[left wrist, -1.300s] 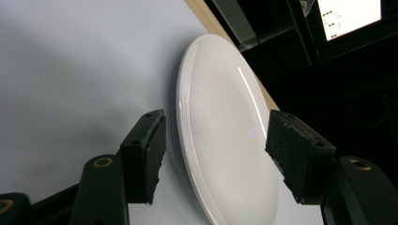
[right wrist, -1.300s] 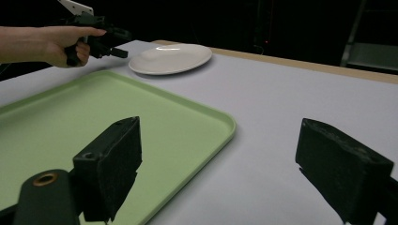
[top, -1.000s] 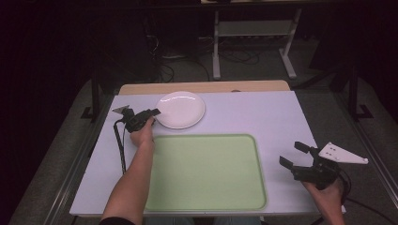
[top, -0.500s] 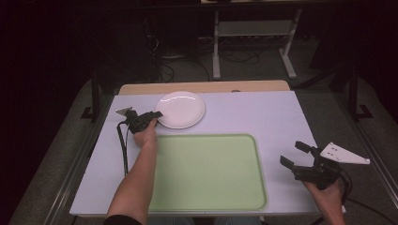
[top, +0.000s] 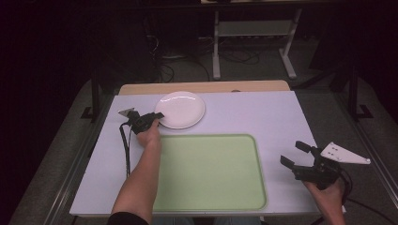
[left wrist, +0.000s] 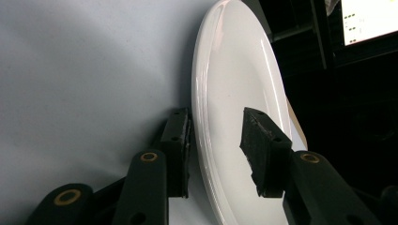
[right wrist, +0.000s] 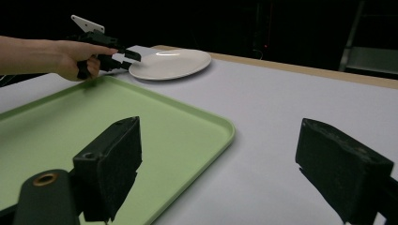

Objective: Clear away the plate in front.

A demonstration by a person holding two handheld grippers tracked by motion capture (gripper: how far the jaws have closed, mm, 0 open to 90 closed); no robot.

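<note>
Left gripper (left wrist: 213, 154) jaws, just closing, straddle the plate (left wrist: 234, 103) rim without pressing; right gripper (top: 300, 159) gapes well apart.

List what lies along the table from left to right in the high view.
left gripper at the plate's rim → white plate → green tray → right gripper, jaws open over the table.
</note>
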